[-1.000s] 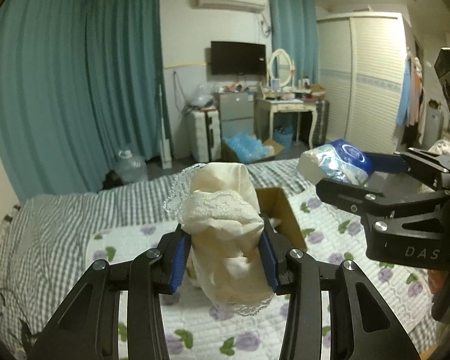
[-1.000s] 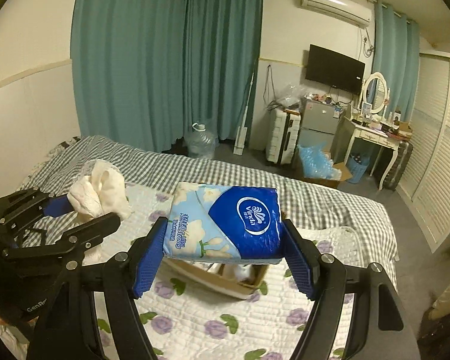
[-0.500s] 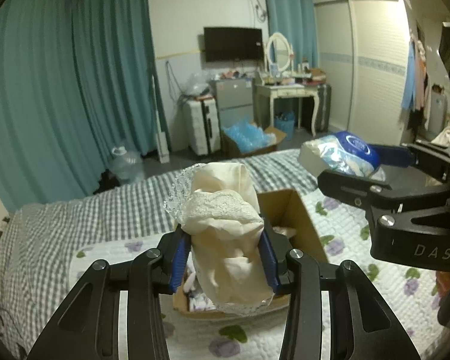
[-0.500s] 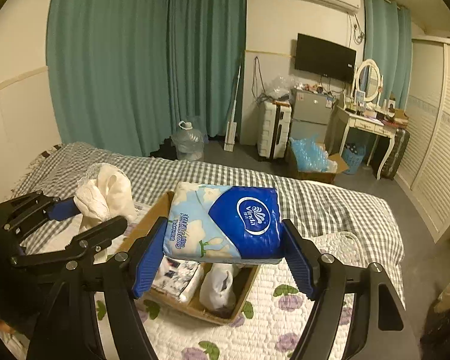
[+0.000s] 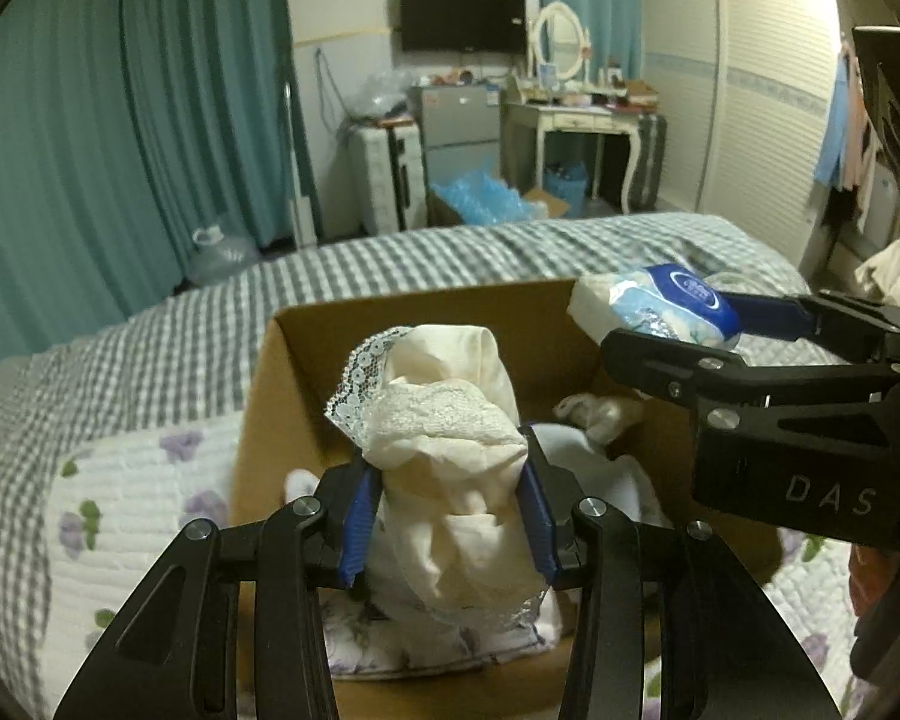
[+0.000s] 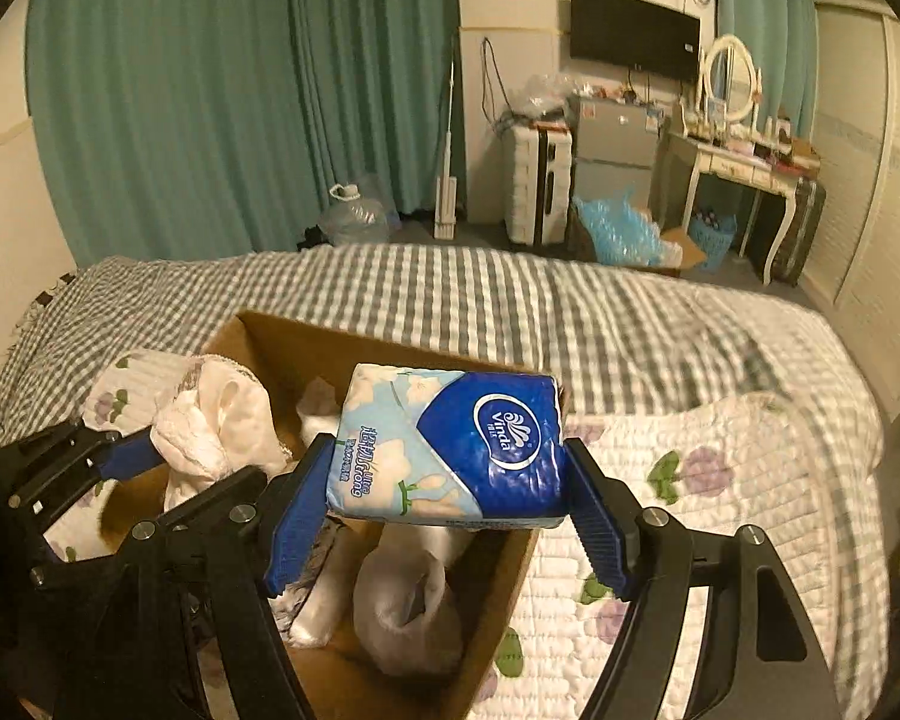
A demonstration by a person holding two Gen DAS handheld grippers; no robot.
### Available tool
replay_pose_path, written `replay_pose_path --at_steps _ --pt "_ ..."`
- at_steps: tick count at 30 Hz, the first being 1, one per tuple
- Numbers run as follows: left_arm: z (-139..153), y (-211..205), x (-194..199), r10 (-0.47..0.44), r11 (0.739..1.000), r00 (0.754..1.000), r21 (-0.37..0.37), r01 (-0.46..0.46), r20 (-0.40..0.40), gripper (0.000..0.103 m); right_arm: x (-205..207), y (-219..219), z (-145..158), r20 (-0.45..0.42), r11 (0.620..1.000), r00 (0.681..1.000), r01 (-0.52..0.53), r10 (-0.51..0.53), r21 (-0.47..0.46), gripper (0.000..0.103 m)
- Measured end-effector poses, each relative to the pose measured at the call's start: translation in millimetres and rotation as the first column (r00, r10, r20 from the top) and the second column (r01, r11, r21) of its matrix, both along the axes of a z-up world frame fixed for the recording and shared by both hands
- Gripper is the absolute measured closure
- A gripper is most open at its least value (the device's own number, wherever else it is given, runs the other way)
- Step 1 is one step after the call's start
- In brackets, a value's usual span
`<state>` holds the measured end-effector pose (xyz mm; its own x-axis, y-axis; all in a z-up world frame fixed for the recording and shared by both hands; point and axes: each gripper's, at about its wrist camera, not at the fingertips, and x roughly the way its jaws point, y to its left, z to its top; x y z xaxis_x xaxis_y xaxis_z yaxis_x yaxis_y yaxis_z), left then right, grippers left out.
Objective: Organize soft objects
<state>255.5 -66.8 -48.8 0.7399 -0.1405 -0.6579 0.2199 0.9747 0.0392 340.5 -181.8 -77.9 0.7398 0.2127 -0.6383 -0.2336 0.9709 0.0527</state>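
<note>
My left gripper (image 5: 450, 516) is shut on a cream lace-trimmed cloth (image 5: 450, 438) and holds it over the open cardboard box (image 5: 426, 324). It also shows in the right wrist view (image 6: 210, 420). My right gripper (image 6: 450, 516) is shut on a blue and white Vinda tissue pack (image 6: 450, 444), held above the same box (image 6: 282, 342). The pack shows in the left wrist view (image 5: 654, 300) at the box's right side. Several soft white items (image 6: 408, 606) lie inside the box.
The box rests on a bed with a floral quilt (image 6: 690, 480) and a grey checked cover (image 6: 510, 300). Beyond the bed are teal curtains (image 6: 210, 90), a water jug (image 6: 354, 219), a suitcase, a small fridge and a dressing table (image 6: 744, 162).
Both grippers have come down and forward over the box, which now fills the lower view. Each still holds its item.
</note>
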Motion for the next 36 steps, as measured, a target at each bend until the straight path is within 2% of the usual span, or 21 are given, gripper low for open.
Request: replay_pose_path --at_steps 4,5,6,8,9,10,14,17,19,24,26,27,28,33,36 --pt "-1.3 1.6 8.2 0.01 1.0 1.0 -0.024 -0.01 0.002 0.059 15.4 -6.0 -14.0 -0.02 1.0 1.0 -0.001 0.002 0.031 0.027" --pt "-1.2 2.5 8.0 0.015 1.0 1.0 -0.022 -0.015 0.003 0.059 19.4 -5.5 -14.1 -0.013 1.0 1.0 0.001 -0.001 0.028 0.024" --pt "0.2 2.5 8.2 0.018 1.0 1.0 -0.017 -0.017 0.006 0.058 20.4 -3.9 -15.0 -0.006 1.0 1.0 0.002 -0.002 0.022 0.016" --pt "5.3 -1.8 6.7 0.035 0.999 0.999 0.02 -0.036 0.019 0.047 22.4 -1.9 -14.3 -0.004 1.0 1.0 -0.001 0.001 0.025 0.013" --pt "8.5 -3.6 5.5 0.04 0.999 0.999 0.029 -0.041 0.028 0.034 20.6 -0.4 -11.7 0.002 1.0 1.0 0.011 -0.011 0.024 0.013" --pt "15.6 -4.8 0.6 0.043 0.999 0.998 0.025 -0.044 0.052 0.028 20.2 -1.2 -8.0 0.008 0.999 1.0 0.023 -0.023 0.022 0.012" --pt "45.7 -6.2 -17.1 0.066 0.998 0.993 -0.003 -0.066 0.1 0.018 9.6 -5.0 14.8 0.024 0.998 0.998 0.051 -0.051 0.021 0.012" --pt "79.4 -8.0 -36.1 0.072 0.997 0.985 0.004 -0.074 0.159 0.015 -8.1 -10.7 41.9 0.055 0.998 0.996 0.067 -0.068 0.011 0.012" --pt "102.8 -7.9 -49.2 0.076 0.997 0.978 0.013 -0.08 0.195 0.015 -23.5 -14.8 64.4 0.084 0.997 0.993 0.083 -0.083 0.005 0.007" --pt "178.7 -4.6 -94.9 0.093 0.996 0.951 -0.023 -0.09 0.296 0.015 -71.2 -27.1 137.3 0.175 0.992 0.977 0.123 -0.124 0.02 0.003" --pt "203.2 -0.2 -112.8 0.101 0.995 0.938 -0.034 -0.095 0.333 0.008 -91.8 -30.3 165.3 0.216 0.991 0.967 0.132 -0.135 0.032 0.0" --pt "216.8 1.8 -125.4 0.108 0.994 0.926 -0.043 -0.099 0.362 0.0 -105.6 -30.5 182.5 0.243 0.991 0.96 0.131 -0.135 0.034 0.0" --pt "227.9 4.5 -135.3 0.114 0.993 0.913 -0.053 -0.102 0.392 0.0 -118.1 -30.6 196.9 0.269 0.991 0.954 0.13 -0.134 0.032 0.0" --pt "269.4 18.9 -185.9 0.118 0.993 0.876 -0.076 -0.094 0.467 0.0 -180.2 -30.7 255.6 0.371 0.991 0.918 0.133 -0.136 0.035 0.0" --pt "281.3 28.1 -218.0 0.135 0.991 0.849 -0.083 -0.108 0.511 0.0 -216.8 -29.2 277.9 0.418 0.991 0.899 0.129 -0.133 0.036 0.0"
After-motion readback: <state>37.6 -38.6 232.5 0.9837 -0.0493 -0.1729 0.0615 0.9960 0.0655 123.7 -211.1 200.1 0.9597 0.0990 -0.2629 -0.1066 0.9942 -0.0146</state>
